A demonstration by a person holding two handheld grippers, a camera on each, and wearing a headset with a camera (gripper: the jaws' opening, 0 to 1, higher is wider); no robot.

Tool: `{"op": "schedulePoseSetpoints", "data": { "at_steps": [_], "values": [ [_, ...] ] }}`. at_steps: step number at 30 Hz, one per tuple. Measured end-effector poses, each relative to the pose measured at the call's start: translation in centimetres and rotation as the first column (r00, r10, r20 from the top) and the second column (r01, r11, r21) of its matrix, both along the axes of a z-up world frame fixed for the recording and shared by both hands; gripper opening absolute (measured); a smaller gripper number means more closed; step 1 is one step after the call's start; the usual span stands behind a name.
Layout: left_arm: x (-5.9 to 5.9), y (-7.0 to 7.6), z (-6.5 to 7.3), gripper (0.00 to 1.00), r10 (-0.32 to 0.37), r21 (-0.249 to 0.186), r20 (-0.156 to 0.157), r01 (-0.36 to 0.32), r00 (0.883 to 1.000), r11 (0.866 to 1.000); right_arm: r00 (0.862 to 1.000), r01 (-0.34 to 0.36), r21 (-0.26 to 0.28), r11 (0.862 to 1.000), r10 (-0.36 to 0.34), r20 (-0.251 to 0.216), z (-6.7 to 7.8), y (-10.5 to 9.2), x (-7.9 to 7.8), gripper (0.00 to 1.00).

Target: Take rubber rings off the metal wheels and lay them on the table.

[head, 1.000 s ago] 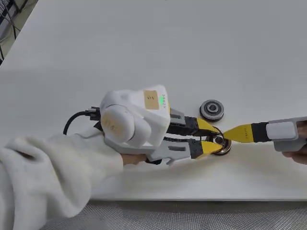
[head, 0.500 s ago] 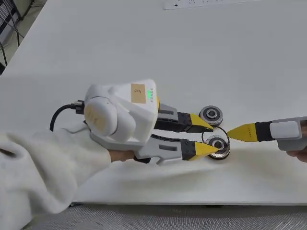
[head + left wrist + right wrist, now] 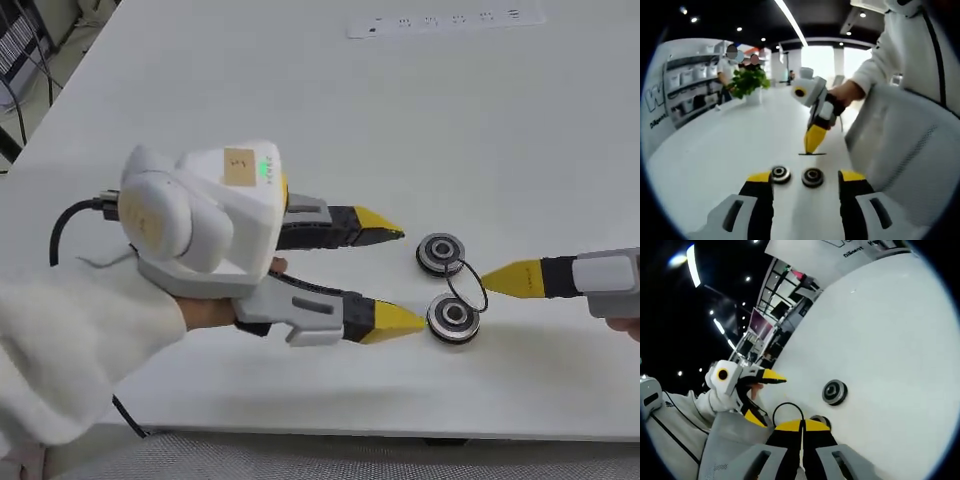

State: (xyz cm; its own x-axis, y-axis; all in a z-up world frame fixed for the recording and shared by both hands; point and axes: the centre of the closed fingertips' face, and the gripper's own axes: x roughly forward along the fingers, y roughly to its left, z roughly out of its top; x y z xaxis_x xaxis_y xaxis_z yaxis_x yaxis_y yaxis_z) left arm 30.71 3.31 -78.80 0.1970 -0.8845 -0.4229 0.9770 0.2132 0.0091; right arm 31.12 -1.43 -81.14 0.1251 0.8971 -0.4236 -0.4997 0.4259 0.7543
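A: Head view. Landmark?
B: The near wheel (image 3: 453, 318), flat on the white table (image 3: 300, 120). The far wheel (image 3: 441, 254) lies just beyond it, not touching.
A: Rubber ring?
B: The rubber ring (image 3: 450, 284) is a thin black loop just above and right of the near wheel. The right gripper (image 3: 485, 280) comes in from the right of that wheel and pinches the ring in its closed tips. The loop crosses the near wheel's upper rim in the picture; I cannot tell whether they touch.
A: Left gripper?
B: The left gripper (image 3: 412, 278) is left of the near wheel, jaws spread wide and holding nothing. Its nearer yellow tip is just beside the wheel's left rim.
A: Left gripper view.
B: The left gripper's (image 3: 806, 176) own jaws are wide apart. The near wheel (image 3: 812, 177) lies between the tips, with the far wheel (image 3: 780, 174) to its left, close by the left tip. Beyond the near wheel the right gripper (image 3: 810, 149) points down, jaws together. The rubber ring (image 3: 812, 153) shows edge-on as a dark line under its tip.
A: Right gripper view.
B: The right gripper's (image 3: 801, 426) own jaws are pressed together. The rubber ring (image 3: 786, 403) loops out of them, left of the near wheel (image 3: 819, 419), which is half hidden behind the tips. The far wheel (image 3: 834, 392) is up and right of it. Past the near wheel is the left gripper (image 3: 762, 396), jaws parted.
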Motion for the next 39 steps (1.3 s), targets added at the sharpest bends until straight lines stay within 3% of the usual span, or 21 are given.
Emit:
{"op": "schedulePoseSetpoints", "data": {
  "at_steps": [5, 7, 10, 21, 26, 28, 31, 39],
  "values": [
    [-0.7, 1.5, 0.7, 0.63, 0.009, 0.0, -0.006, -0.009, 1.0, 1.0, 1.0, -0.004, -0.002, 1.0, 0.004, 0.01, 0.5, 0.1, 0.0, 0.0],
    [-1.3, 2.2, 0.8, 0.67, 0.017, -0.004, -0.04, -0.017, 0.999, 1.0, 1.0, -0.005, -0.002, 1.0, 0.005, 0.013, 0.7, 0.2, 0.1, 0.0],
    [-1.5, 3.4, 0.9, 0.67, 0.04, -0.004, -0.024, -0.04, 0.999, 0.999, 1.0, -0.013, -0.009, 1.0, 0.013, 0.016, 0.7, 0.3, 0.0, 0.0],
    [-2.1, 6.8, 1.4, 0.76, 0.141, -0.027, -0.029, -0.142, 0.99, 0.989, 0.998, -0.038, -0.036, 0.999, 0.04, 0.043, 1.5, 0.6, 0.0, 0.0],
    [-2.5, 8.0, 1.0, 0.81, 0.195, -0.025, -0.041, -0.197, 0.98, 0.98, 0.997, -0.043, -0.038, 0.998, 0.046, 0.068, 2.2, 1.0, 0.5, 0.0],
    [-2.6, 8.5, 1.2, 0.82, 0.215, -0.04, -0.033, -0.217, 0.976, 0.975, 0.996, -0.048, -0.04, 0.998, 0.051, 0.077, 2.4, 1.1, 0.5, 0.0],
    [-2.7, 9.0, 1.3, 0.85, 0.246, -0.057, -0.049, -0.249, 0.968, 0.967, 0.994, -0.059, -0.047, 0.997, 0.063, 0.089, 2.5, 1.4, 0.6, 0.0],
    [-2.8, 9.7, 0.9, 0.98, 0.304, -0.072, -0.052, -0.308, 0.951, 0.949, 0.988, -0.087, -0.052, 0.995, 0.093, 0.123, 3.2, 2.5, 0.9, 0.0]
  ]
}}
